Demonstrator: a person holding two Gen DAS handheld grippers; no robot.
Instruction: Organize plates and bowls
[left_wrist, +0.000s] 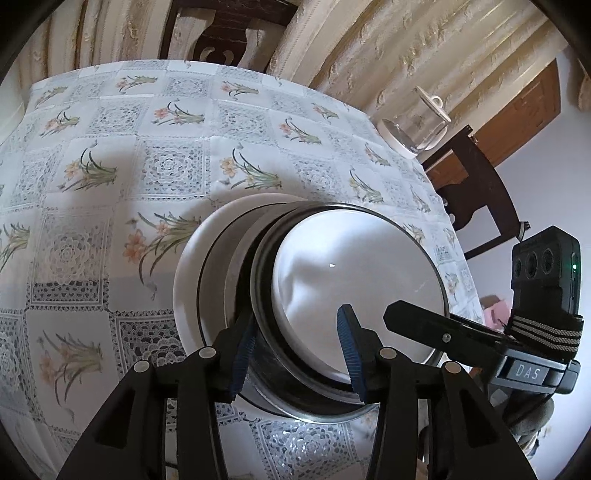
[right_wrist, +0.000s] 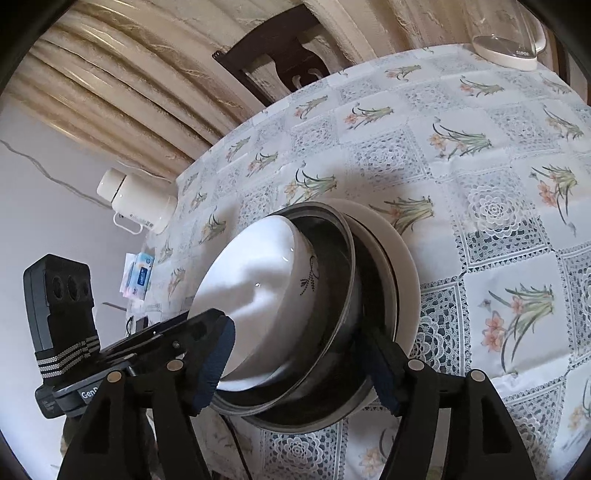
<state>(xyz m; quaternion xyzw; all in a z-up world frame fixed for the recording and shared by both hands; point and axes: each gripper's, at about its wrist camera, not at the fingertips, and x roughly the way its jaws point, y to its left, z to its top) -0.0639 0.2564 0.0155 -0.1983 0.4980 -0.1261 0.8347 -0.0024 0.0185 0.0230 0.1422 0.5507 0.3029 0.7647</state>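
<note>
While both my tongs sit at the near edge of the table (left_wrist: 110, 155), they straddle one stack from opposite sides. My left gripper (left_wrist: 295, 354) is spread, one blue pad outside the steel bowl's (left_wrist: 273, 387) wall and the other over the inside of the white bowl (left_wrist: 354, 273); whether the pads press anything I cannot tell. My right gripper (right_wrist: 295, 369) is spread too, its left pad in front of the white bowl (right_wrist: 258, 295) and its right pad against the outer wall of the steel bowl (right_wrist: 332, 369); contact there is unclear.

Counting the stack: one white bowl with a dark sprig painted inside, nested in one steel bowl, which sits on one white plate (left_wrist: 192, 273). A dark band shows between steel bowl and plate; I cannot tell whether it is a second dish. The plate (right_wrist: 402, 266) rests on the flowered tablecloth, close to the near edge.

Farther off, one glass kettle (left_wrist: 417, 125) on a white base stands at the far right corner. One white flask (right_wrist: 136, 199) sits at the left edge, with one blue packet (right_wrist: 142, 273) nearer along that edge. Beyond the far edge stands one dark chair (left_wrist: 221, 40) against pale curtains (left_wrist: 406, 44). A second dark chair (left_wrist: 476, 184) stands past the right edge.
</note>
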